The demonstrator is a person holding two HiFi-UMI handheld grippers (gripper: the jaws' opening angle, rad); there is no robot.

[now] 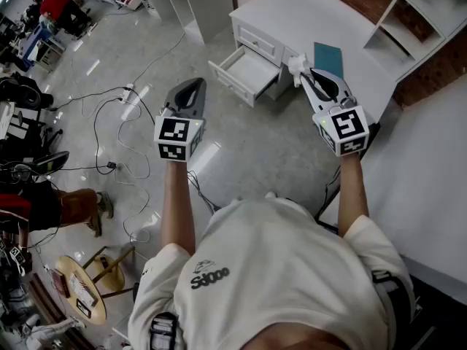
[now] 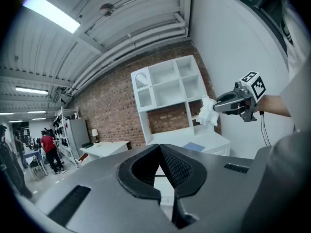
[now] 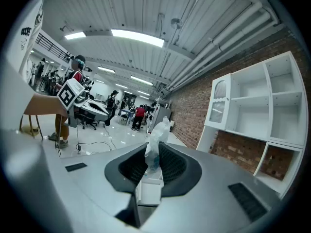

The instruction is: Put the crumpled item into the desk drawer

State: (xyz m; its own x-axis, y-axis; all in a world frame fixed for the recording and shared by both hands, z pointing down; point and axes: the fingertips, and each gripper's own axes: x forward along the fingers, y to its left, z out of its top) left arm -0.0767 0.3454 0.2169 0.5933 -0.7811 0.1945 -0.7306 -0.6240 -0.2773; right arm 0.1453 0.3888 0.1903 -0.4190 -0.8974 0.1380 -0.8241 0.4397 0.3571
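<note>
One crumpled item [image 3: 156, 141] in right gripper [image 1: 306, 72]

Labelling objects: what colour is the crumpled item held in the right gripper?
The crumpled item is white, best seen in the right gripper view.

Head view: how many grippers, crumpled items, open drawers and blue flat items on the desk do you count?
Grippers: 2, the left gripper and the right gripper
Crumpled item: 1, held in the right gripper
Open drawer: 1
Blue flat item: 1
Total: 5
</note>
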